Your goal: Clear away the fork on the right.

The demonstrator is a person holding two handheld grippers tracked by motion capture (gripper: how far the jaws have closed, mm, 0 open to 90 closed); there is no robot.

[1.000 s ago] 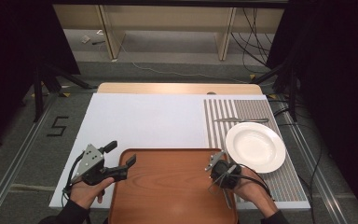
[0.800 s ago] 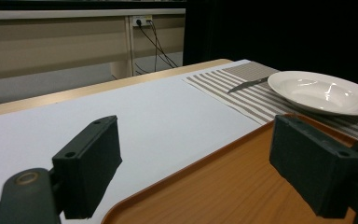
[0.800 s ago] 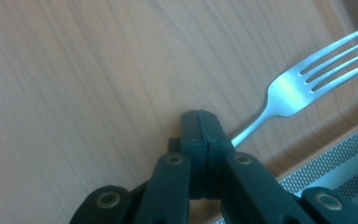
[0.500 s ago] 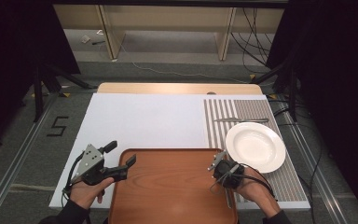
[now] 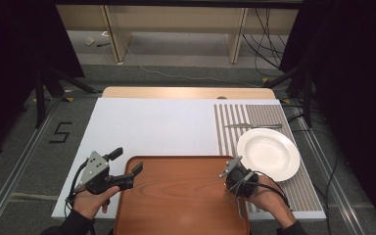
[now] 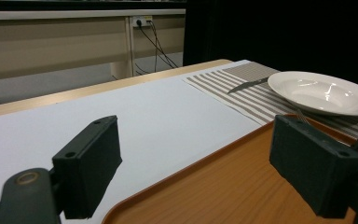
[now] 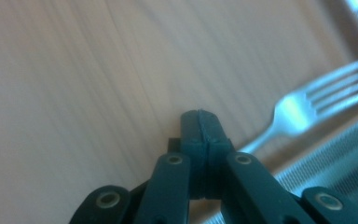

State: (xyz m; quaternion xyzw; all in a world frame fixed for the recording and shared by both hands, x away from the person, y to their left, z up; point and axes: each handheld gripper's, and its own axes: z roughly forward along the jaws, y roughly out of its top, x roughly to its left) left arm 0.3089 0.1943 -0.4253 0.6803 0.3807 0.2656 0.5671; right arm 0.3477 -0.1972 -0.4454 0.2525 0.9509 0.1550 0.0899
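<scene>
Right hand-held gripper (image 5: pixel 229 169) hangs low over the right edge of the wooden tray (image 5: pixel 176 196), jaws pressed fully together in the right gripper view (image 7: pixel 200 126). A fork (image 7: pixel 307 109) lies just ahead and to the right of the jaw tips, along the tray's rim, tines pointing away. The handle runs back behind the jaws, so whether they pinch it or are merely shut beside it cannot be told; blur doesn't help.

Left hand-held gripper (image 5: pixel 127 164) sits at the tray's left edge, jaws wide apart (image 6: pixel 191 168), holding nothing, tray corner between them.

White plate (image 5: pixel 268 154) is just beyond and to the right of the right hand-held gripper on the striped placemat (image 5: pixel 254 117); a knife (image 5: pixel 253 126) lies past the plate. All on the white-covered worktop (image 5: pixel 152 127).

Risks, as a judgement:
- if the jaws are shut beside the fork, a lift gets nothing and may shove it along the rim.
- thin handle grip: the fork may swing or slip, tines clipping the plate.
- coming in this low, jaw tips could scrape or tip the tray edge.
</scene>
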